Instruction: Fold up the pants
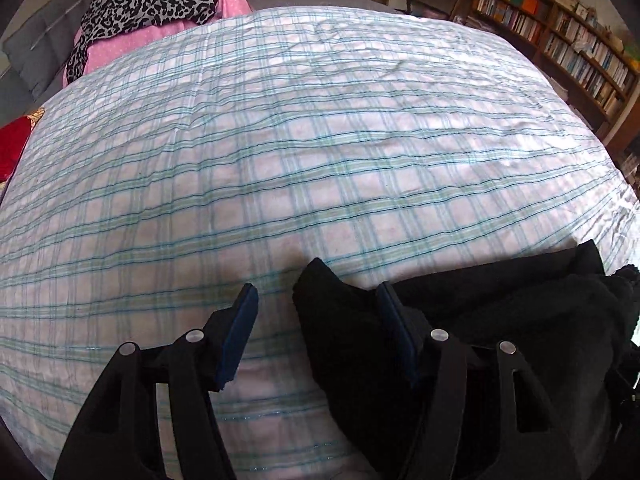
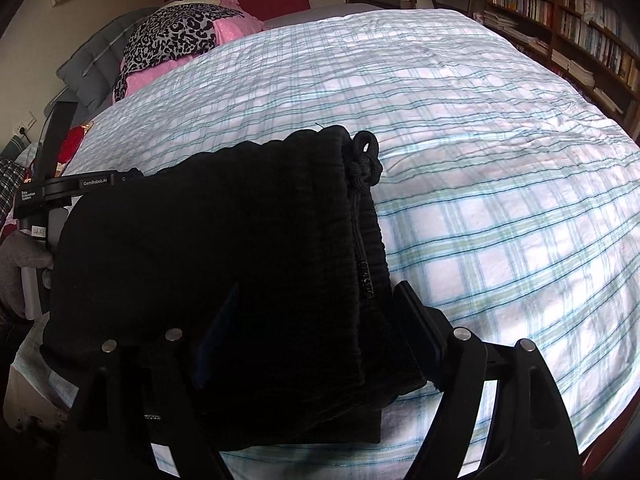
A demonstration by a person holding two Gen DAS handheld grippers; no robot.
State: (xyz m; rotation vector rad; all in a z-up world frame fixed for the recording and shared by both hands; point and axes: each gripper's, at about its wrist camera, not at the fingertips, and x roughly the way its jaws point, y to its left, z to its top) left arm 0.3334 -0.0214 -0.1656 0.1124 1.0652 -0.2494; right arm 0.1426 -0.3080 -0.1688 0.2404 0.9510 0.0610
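Note:
The black pants [image 2: 224,264] lie folded in a thick stack at the near edge of the bed, waistband and knotted drawstring [image 2: 362,160] on top at the right. My right gripper [image 2: 316,312] is open, its jaws standing to either side of the stack's right part. In the left wrist view the pants [image 1: 480,320] lie at the lower right. My left gripper [image 1: 316,304] is open, one corner of the pants lying between its jaws and its right finger [image 1: 394,320] resting on the fabric.
The plaid bedspread [image 1: 304,140] covers the bed. A leopard-print cloth [image 1: 152,0] on a pink pillow [image 1: 132,44] lies at the far left. Bookshelves [image 1: 560,36] line the right wall. A grey headboard cushion [image 2: 92,68] stands at the left.

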